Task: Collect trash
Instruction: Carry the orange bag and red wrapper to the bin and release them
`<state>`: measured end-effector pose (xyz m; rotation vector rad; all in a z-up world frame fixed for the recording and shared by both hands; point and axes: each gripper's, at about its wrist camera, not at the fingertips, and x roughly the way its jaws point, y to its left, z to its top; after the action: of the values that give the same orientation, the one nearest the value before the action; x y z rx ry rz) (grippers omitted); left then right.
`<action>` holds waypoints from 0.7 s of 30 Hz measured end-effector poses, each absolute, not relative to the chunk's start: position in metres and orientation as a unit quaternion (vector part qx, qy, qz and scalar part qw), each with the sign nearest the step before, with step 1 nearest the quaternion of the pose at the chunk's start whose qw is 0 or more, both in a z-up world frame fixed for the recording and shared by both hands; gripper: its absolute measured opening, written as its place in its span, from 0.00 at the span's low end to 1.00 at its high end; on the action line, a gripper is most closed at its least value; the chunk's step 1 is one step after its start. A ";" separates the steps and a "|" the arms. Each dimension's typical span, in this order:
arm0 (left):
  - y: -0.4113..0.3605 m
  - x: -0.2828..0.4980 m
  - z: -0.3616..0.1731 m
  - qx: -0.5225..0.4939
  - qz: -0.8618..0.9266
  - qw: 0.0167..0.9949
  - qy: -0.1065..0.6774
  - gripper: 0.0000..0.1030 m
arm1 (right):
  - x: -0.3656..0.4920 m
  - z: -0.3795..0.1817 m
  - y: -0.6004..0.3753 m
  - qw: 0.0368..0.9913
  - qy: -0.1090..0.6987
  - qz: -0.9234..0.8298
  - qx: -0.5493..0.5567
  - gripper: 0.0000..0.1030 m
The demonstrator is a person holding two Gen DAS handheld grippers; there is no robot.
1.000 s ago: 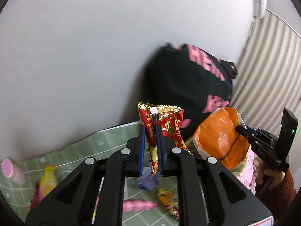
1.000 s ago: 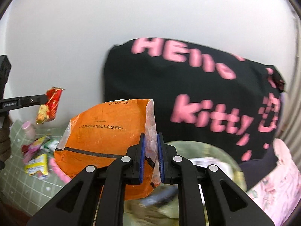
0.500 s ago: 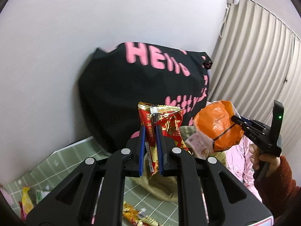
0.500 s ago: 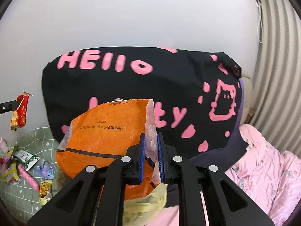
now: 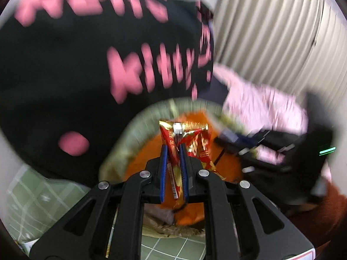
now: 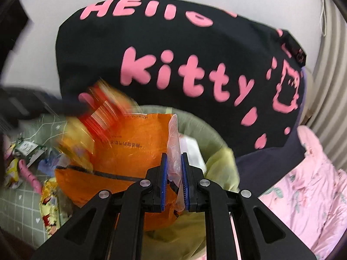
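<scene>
The left gripper (image 5: pixel 173 151) is clamped on a red wrapper (image 5: pixel 184 138). The wrapper sticks up between the two blue pads and hangs over the orange bag (image 5: pixel 149 149). In the right camera the wrapper (image 6: pixel 102 110) is a red and yellow blur just above the left edge of the orange bag (image 6: pixel 130 151).

The right gripper (image 6: pixel 173 160) is squeezed tight on the thin clear edge of the orange bag and holds the bag up. The bag's mouth is open toward the wrapper. The bag sits over a round green bin (image 6: pixel 201 127) with a yellow-green liner.

A big black cushion (image 6: pixel 173 43) with pink letters stands behind the bin, against the wall. A pink blanket (image 6: pixel 308 186) lies to the right.

More trash (image 6: pixel 23 158) lies on the green checked mat (image 6: pixel 19 205) at the left: a pink stick, a yellow packet and a green and white packet. Another yellow wrapper lies near the bag.
</scene>
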<state>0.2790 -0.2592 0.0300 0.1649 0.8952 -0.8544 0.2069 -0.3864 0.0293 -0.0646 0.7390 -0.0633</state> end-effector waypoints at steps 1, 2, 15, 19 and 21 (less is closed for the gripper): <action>-0.270 0.279 0.015 0.093 -0.401 0.802 0.434 0.11 | 0.204 0.029 -0.388 0.931 0.364 -0.026 -0.026 0.12; -0.275 0.278 0.006 0.103 -0.402 0.797 0.439 0.11 | 0.200 0.028 -0.391 0.929 0.369 -0.021 -0.021 0.12; -0.302 0.269 -0.023 0.135 -0.413 0.769 0.468 0.10 | 0.181 0.017 -0.410 0.923 0.383 -0.022 0.006 0.12; -0.295 0.270 -0.026 0.133 -0.408 0.770 0.471 0.10 | 0.181 0.018 -0.408 0.924 0.382 -0.020 0.005 0.12; -0.290 0.270 -0.026 0.130 -0.406 0.772 0.472 0.10 | 0.182 0.019 -0.407 0.925 0.380 -0.019 0.007 0.12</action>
<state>0.2698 -0.2901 -0.0255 0.2808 1.0238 -0.8793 0.1820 -0.4069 0.0185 0.0145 0.7806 -0.0383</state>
